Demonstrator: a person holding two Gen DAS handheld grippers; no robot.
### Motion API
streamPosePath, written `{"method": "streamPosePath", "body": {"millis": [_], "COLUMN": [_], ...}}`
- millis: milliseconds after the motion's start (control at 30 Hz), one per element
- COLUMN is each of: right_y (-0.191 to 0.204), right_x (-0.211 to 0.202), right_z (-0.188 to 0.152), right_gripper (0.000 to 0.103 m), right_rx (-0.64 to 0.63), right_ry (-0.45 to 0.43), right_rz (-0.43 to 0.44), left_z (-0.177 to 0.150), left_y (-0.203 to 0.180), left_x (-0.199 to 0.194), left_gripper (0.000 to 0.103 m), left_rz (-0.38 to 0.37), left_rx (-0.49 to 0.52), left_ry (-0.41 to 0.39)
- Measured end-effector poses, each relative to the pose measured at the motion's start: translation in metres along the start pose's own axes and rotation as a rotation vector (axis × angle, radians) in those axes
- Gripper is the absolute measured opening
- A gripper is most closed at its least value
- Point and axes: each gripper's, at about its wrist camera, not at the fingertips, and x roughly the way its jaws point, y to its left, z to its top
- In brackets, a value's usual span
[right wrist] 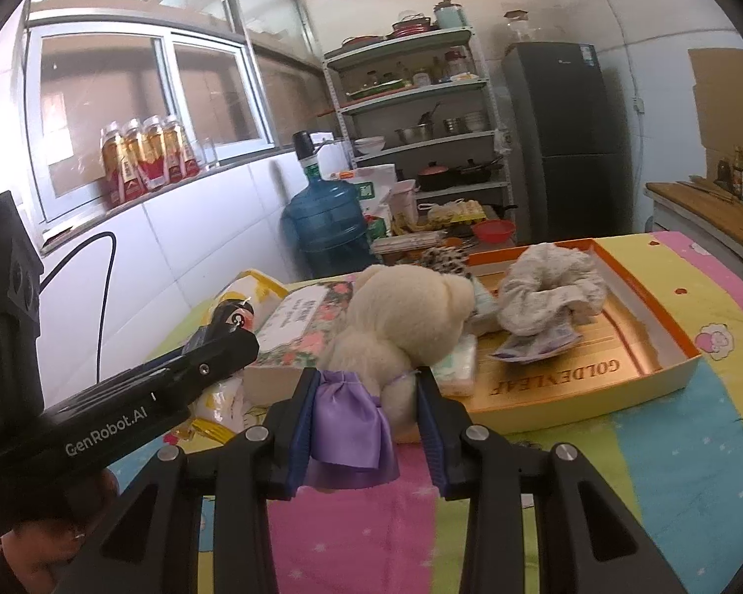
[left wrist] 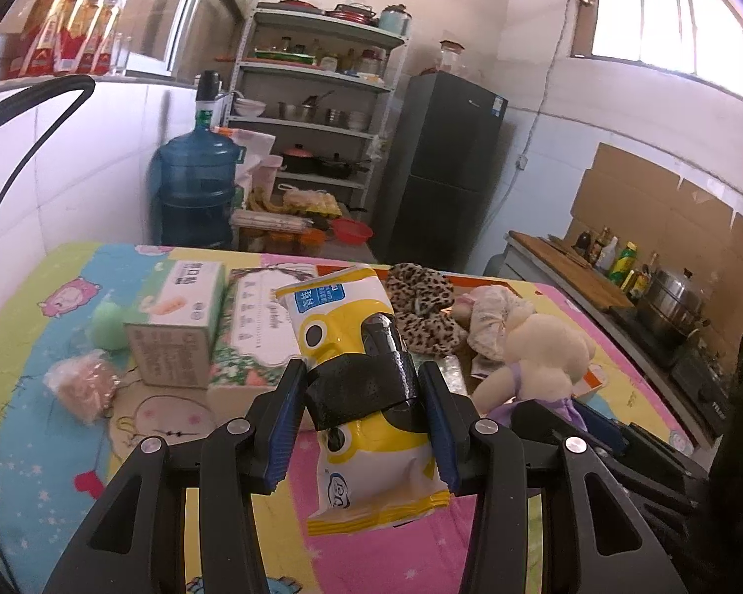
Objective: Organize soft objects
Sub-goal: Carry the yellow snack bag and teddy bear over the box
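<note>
The left gripper [left wrist: 364,416] reaches forward over the near part of the worktop [left wrist: 39,445], which wears a bright cartoon-print cloth. Its blue-padded fingers [left wrist: 285,425] pinch a yellow and white plastic pack of tissues [left wrist: 344,326] around the middle, at a black band; the pack slants, its top pointing far and a little left, its bottom end hanging near the camera.

The right gripper [right wrist: 366,416] sits just right of it, also pointing forward and fairly level. Its fingers [right wrist: 302,425] are pressed in on a cream plush teddy bear in a purple satin skirt [right wrist: 401,317], gripping at the skirt and lower body, head pointing away.

Beyond the bear lies an orange-rimmed cardboard box lid [right wrist: 659,297] holding a crumpled grey-white cloth [right wrist: 550,292]. A leopard-print fabric piece [left wrist: 421,302] lies at the far edge. To the left stand a floral tissue box [left wrist: 257,326], a white and green carton [left wrist: 178,321], a green sponge [left wrist: 109,324] and a wrapped pink-brown sponge [left wrist: 81,386].
</note>
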Motion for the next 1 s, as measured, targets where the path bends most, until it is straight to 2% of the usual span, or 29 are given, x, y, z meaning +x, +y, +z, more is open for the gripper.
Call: {"method": "streamPosePath", "body": {"millis": [667, 1000], "right_y": [-0.088, -0.126], "right_x": [-0.013, -0.009], "right_z": [0.021, 0.03], "right_gripper": [0.038, 0.038], "right_rx": [0.108, 0.13], "right_ry": [-0.074, -0.082], "right_rz": [-0.094, -0.124], "left_z": [0.012, 0.016], "left_y": [-0.059, -0.087], "left_x": [0.048, 0.077], "left_gripper": [0.047, 0.047], "left_rz": [-0.037, -0.032], "left_rx": [0.065, 0.093], "left_ry": [0.017, 0.035]}}
